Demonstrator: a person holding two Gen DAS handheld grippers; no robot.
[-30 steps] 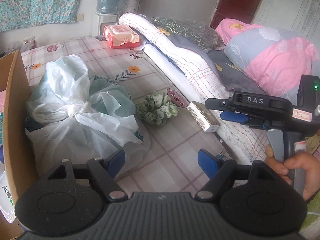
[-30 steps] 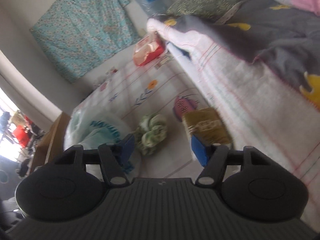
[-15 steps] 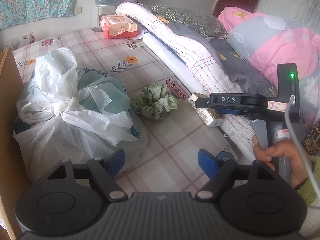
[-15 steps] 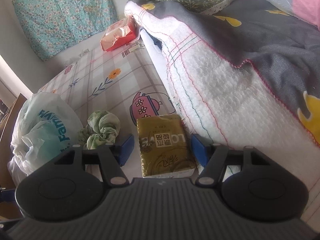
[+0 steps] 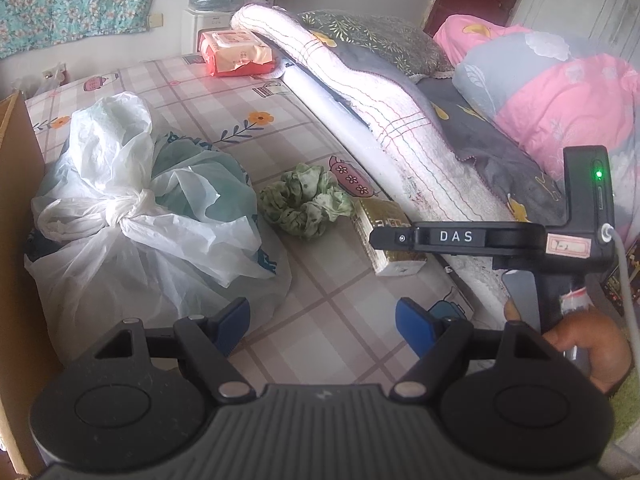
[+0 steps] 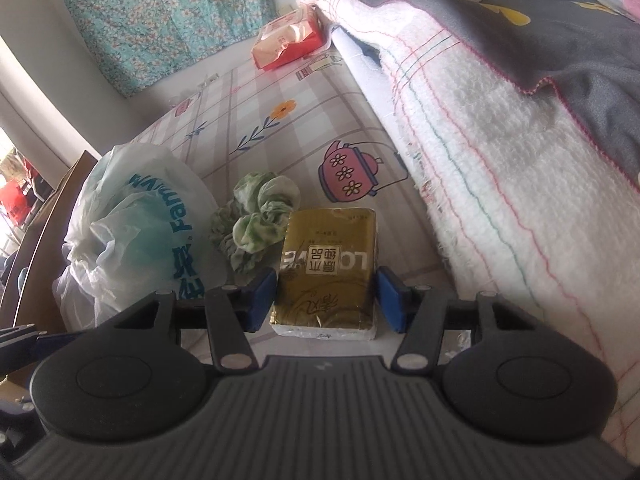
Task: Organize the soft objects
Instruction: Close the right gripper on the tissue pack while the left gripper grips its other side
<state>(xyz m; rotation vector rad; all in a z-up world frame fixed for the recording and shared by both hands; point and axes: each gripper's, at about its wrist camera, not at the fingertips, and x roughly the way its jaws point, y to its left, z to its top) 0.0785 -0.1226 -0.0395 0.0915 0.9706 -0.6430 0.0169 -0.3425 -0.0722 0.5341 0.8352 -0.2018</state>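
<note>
Left wrist view: left gripper (image 5: 320,320) open wide, nothing between its fingers, above checked sheet (image 5: 320,344). Gold tissue pack (image 5: 386,236), white-ended, lies by the sheet's blanket-side edge, green scrunchie (image 5: 306,204) just beside it.

Right wrist view: right gripper (image 6: 326,300) closing, blue pads either side of the tissue pack (image 6: 328,268), not yet pressing. Wrapper glossy gold, crinkled, dark print.

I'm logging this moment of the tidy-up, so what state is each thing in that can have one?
Gold tissue pack: flat on the sheet, between the closing jaws.
Right gripper: closing; pads not clearly pressing yet.
Left gripper: open, nothing between the jaws.
White plastic bag: knotted shut, full.
Green scrunchie: loose, beside the pack.
Red wipes pack: wrapper crumpled.
</note>
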